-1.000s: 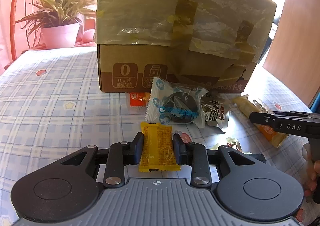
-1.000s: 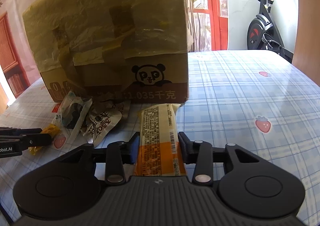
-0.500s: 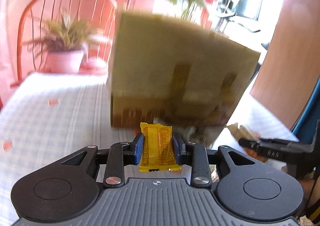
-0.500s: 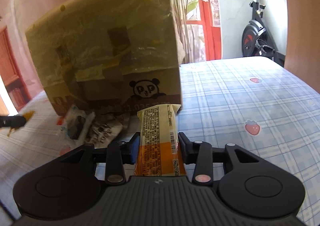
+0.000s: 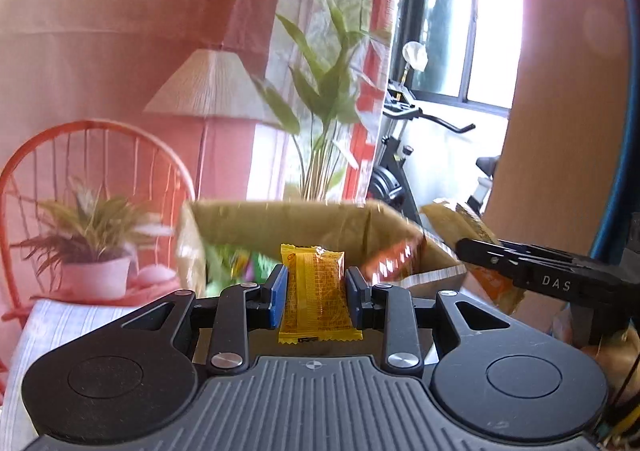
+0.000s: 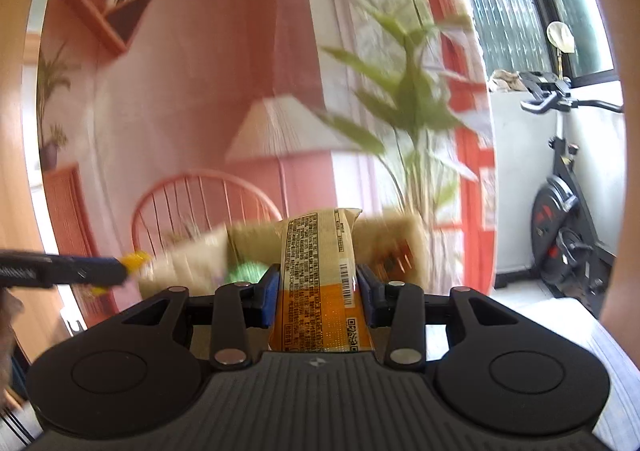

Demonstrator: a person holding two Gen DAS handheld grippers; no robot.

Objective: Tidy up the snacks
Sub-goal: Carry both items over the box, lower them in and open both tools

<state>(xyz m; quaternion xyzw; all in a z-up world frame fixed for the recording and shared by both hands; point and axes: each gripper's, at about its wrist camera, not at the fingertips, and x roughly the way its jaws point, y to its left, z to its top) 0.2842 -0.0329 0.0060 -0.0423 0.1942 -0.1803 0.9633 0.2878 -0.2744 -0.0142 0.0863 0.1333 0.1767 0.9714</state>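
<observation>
The left gripper (image 5: 316, 291) has its blue pads clamped on the two long sides of a small yellow foil snack packet (image 5: 316, 293), which stands upright between them; the fine red print on its wrapper is too small to read. The right gripper (image 6: 317, 297) is clamped the same way on a longer cream-and-orange plastic snack bar wrapper (image 6: 320, 283), whose back carries a barcode, a QR code and columns of dense text that cannot be made out. In the left wrist view the right gripper's black finger (image 5: 540, 271) enters from the right edge with the white letters "DAS" on it, the orange end of its wrapper showing past it.

Both packets are held above the near rim of an open brown cardboard box (image 5: 280, 223), its flaps shiny with tape. Inside the box, green and red shapes are smeared by blur and cannot be identified. The table under the box is almost wholly hidden by the gripper bodies; only a strip of pale checked tablecloth (image 5: 52, 327) shows at the left edge.

Behind stand a potted spiky plant (image 5: 90, 235), an orange wire chair (image 5: 100, 155) and a black exercise bike (image 6: 568, 219).
</observation>
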